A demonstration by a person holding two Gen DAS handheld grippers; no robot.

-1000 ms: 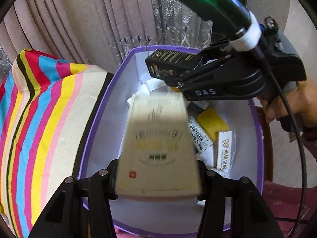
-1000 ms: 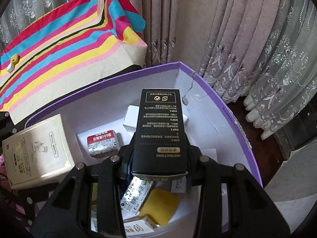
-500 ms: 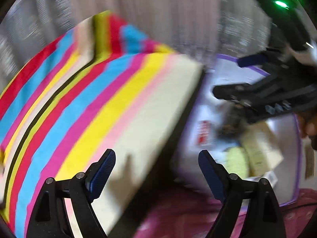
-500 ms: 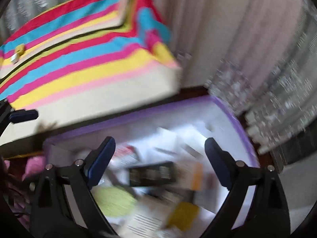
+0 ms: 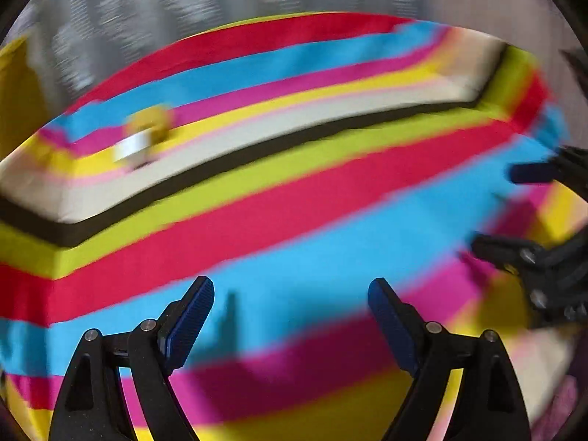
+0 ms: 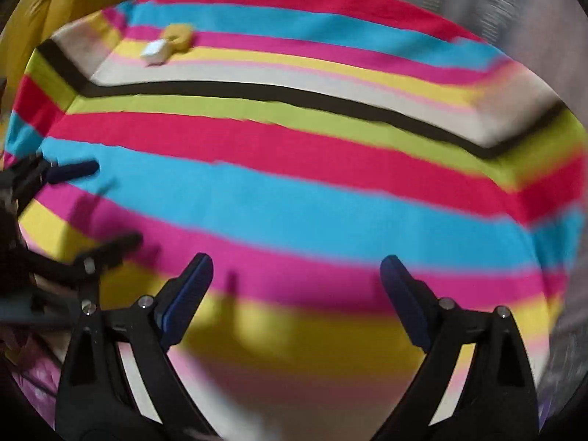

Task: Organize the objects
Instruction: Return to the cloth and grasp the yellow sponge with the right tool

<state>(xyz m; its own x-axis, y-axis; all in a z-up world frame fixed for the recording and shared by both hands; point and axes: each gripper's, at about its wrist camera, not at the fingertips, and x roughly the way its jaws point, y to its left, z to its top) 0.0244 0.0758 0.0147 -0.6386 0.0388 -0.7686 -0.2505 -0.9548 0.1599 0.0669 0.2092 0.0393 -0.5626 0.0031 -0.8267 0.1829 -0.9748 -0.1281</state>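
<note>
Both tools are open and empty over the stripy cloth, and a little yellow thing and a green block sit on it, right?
Nearly. The block beside the yellow thing is white, not green; the right wrist view shows it best. Both tools, left and right, are open and empty over the stripy cloth.

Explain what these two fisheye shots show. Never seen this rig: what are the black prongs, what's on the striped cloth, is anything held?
No robot here: a person carries a handheld two-finger gripper in each hand, each with a camera looking along its fingers. One picture is from the left gripper, the other from the right gripper; the black prongs with blue pads are their fingers. Both are open with nothing between them. Each gripper also shows at the edge of the other's view. Below lies a striped cloth. On it, far back, sit a small white block and a yellow piece right beside it; blur hides what they are.
</note>
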